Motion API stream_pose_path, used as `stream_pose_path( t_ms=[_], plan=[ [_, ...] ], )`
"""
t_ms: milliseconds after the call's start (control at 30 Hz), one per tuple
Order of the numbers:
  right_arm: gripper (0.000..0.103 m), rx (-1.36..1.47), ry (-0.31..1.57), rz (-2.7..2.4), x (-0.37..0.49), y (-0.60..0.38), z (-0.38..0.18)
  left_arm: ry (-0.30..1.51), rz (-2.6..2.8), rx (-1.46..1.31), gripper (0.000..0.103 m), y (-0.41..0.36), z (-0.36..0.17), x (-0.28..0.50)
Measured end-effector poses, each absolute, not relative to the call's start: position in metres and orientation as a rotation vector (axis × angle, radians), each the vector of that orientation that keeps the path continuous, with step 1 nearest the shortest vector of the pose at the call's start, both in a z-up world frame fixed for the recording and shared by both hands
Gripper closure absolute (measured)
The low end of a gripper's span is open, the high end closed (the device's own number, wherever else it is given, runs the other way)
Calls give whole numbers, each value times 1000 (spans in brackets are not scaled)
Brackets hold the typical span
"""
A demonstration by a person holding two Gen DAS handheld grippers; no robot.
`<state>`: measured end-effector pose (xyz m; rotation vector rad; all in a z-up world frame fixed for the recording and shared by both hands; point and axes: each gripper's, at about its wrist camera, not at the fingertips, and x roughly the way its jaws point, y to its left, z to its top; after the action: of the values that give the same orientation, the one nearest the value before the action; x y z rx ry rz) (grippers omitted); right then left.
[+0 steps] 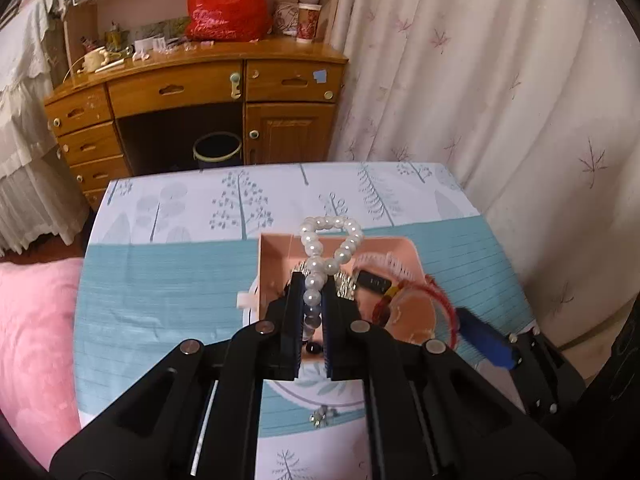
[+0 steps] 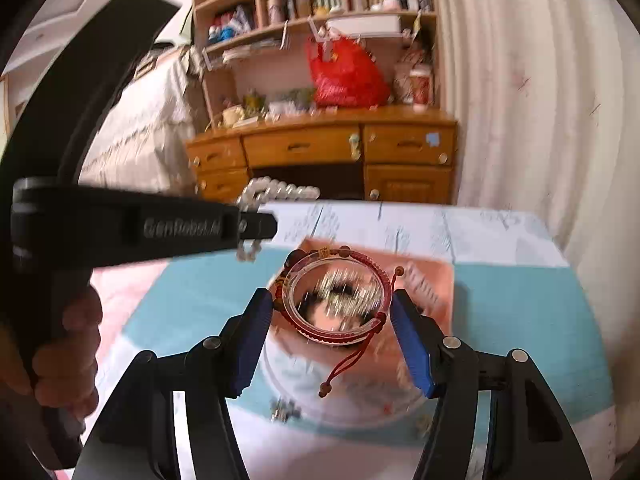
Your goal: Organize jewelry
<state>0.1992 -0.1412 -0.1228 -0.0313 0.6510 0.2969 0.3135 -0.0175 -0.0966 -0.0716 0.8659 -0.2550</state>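
My left gripper (image 1: 313, 280) is shut on a white pearl bracelet (image 1: 330, 246), held above a pink open box (image 1: 276, 256) on the table. The right wrist view shows this gripper (image 2: 256, 225) from the side with the pearls (image 2: 280, 190) sticking out. My right gripper (image 2: 332, 300) holds a clear bangle with a red braided cord bracelet (image 2: 336, 300) between its blue pads (image 2: 412, 344), above the pink box (image 2: 436, 280). In the left wrist view the red bracelet (image 1: 440, 296) and one right pad (image 1: 486, 340) show at the box's right. A black item (image 1: 374, 280) lies in the box.
A round white plate (image 2: 352, 404) lies on the tree-print tablecloth (image 1: 180, 208) near the box, with small sparkly pieces (image 1: 322, 416) on it. A wooden desk (image 1: 200, 80) with a red bag (image 1: 226, 4), a curtain (image 1: 500, 80) and a pink pillow (image 1: 36, 340) surround the table.
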Motion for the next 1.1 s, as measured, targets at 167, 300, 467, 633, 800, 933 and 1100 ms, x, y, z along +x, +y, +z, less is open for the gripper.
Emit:
stream_pose_path(
  t_ms=[167, 300, 467, 633, 800, 933, 1100],
  plan=[
    [42, -51, 588, 237, 219, -152, -108, 881, -306, -139, 98, -21, -96, 331],
    [11, -15, 646, 232, 240, -165, -121, 954, -310, -185, 89, -25, -115, 344],
    [11, -60, 670, 201, 251, -178, -142, 975, -231, -149, 49, -24, -129, 340],
    [11, -52, 728, 170, 245, -191, -166, 993, -188, -140, 49, -14, -139, 338],
    [11, -93, 777, 148, 234, -204, -186, 1025, -141, -136, 49, -3, -156, 328],
    [11, -103, 805, 162, 225, -210, -198, 1069, -123, -122, 49, 0, -174, 312],
    [33, -102, 863, 201, 214, -212, -215, 1119, -151, -123, 49, -1, -195, 289]
  ],
)
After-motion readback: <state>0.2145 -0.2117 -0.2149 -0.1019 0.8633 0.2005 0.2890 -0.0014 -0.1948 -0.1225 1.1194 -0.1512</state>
